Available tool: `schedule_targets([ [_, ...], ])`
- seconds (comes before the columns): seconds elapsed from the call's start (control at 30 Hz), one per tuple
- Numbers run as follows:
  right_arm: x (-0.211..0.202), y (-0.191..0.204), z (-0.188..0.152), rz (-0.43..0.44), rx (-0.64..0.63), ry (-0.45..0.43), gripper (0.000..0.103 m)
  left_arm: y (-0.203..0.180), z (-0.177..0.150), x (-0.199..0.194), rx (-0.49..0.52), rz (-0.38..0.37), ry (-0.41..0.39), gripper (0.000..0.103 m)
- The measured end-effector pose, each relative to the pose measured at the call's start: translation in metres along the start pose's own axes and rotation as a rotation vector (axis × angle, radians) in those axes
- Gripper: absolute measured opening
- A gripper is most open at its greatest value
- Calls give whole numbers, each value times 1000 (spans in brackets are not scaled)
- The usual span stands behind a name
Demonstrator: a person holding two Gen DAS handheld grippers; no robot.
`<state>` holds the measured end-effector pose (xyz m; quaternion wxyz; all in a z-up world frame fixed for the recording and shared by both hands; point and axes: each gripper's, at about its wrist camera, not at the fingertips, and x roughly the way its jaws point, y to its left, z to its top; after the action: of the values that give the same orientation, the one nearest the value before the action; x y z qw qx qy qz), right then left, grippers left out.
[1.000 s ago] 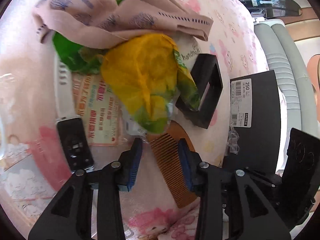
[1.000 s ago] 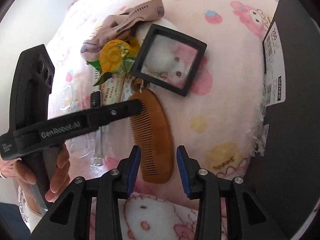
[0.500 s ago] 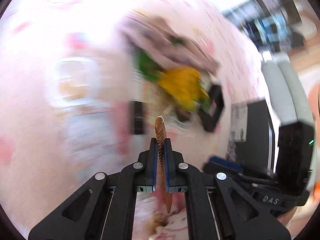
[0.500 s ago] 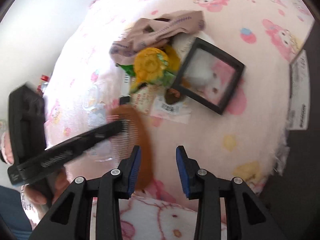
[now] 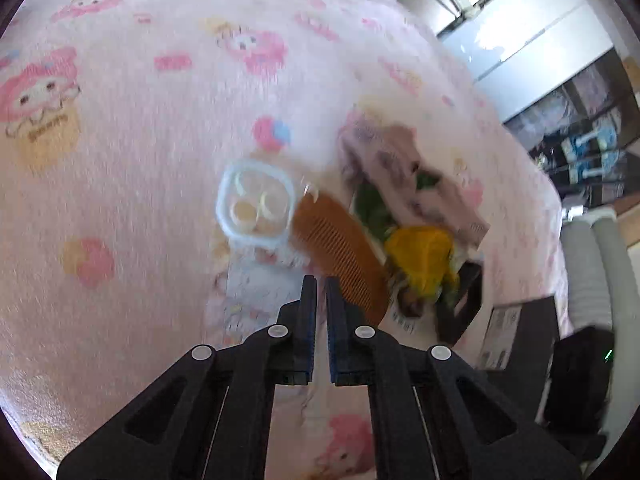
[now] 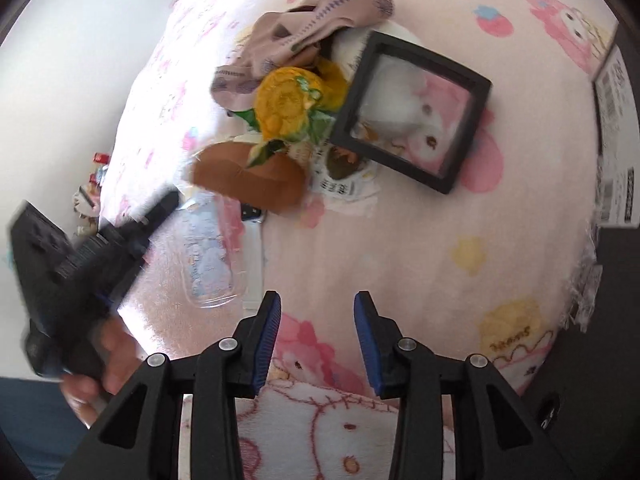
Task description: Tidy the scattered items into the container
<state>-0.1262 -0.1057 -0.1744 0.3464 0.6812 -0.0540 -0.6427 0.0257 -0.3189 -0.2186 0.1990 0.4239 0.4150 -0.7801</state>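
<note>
The brown wooden comb [image 5: 340,244] lies loose on the pink blanket beside the pile, blurred in the right wrist view [image 6: 248,178]. My left gripper [image 5: 321,284] is nearly shut and empty, just short of the comb. It shows at the left of the right wrist view [image 6: 160,208]. My right gripper [image 6: 316,300] is open and empty over the blanket. The pile holds a yellow and green packet [image 6: 288,104], a beige patterned cloth [image 6: 304,28] and a black square frame [image 6: 412,116]. The black container [image 6: 624,280] is at the right edge.
A clear round-cornered case [image 5: 256,210] lies left of the comb. A clear plastic sleeve [image 6: 208,256], a white watch strap [image 6: 252,256] and a printed leaflet [image 6: 340,188] lie on the blanket. A grey hose [image 5: 596,280] runs past the bed's right edge.
My left gripper closed on the comb, lifted it on edge, swung left, then let it go. The comb now lies flat, farther left. My right gripper stayed open and pulled back a little.
</note>
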Motion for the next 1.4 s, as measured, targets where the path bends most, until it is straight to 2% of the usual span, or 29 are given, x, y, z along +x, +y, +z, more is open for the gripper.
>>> schedule_targets([
  [0.03,-2,-1,0,-5,0,-8,36,2,-8,7,30,17,57,3],
  [0.07,-5,-5,4,-15,3,-14,39,4,-13,7,46,11,65,3],
  [0.17,5,-4,16,-53,9,-16,39,9,-2,-8,94,46,-4,4],
  [0.27,21,4,28,-47,-18,-7,39,15,32,-10,103,36,-47,7],
  [0.37,35,12,42,-9,-57,37,39,2,61,7,177,34,-45,20],
  [0.43,47,10,51,10,-56,84,39,-7,74,21,241,59,-31,29],
  [0.53,41,3,57,-40,-36,53,39,-20,76,36,330,75,0,29],
  [0.67,38,-7,60,-6,5,18,39,-26,58,42,355,82,59,29],
  [0.77,37,-9,62,7,4,13,39,-24,43,39,319,-26,135,28],
  [0.8,34,-10,63,14,10,7,39,-22,39,38,311,-39,146,28],
  [0.87,24,-11,62,11,11,-19,39,-18,35,32,307,-10,108,28],
  [0.93,8,-10,61,-45,7,-73,39,-15,39,29,291,-2,67,28],
  [1.0,0,-9,65,-61,0,-111,39,-9,44,36,241,-43,99,28],
  [1.13,16,-16,81,-42,11,-64,39,-7,42,45,166,-132,152,30],
  [1.23,21,-12,85,-82,-46,-62,38,-7,45,55,174,-114,148,29],
  [1.3,17,-9,85,-99,-73,-73,36,-6,50,56,156,-134,174,28],
  [1.4,3,-11,82,-63,-58,-93,35,-9,49,46,142,-166,168,28],
])
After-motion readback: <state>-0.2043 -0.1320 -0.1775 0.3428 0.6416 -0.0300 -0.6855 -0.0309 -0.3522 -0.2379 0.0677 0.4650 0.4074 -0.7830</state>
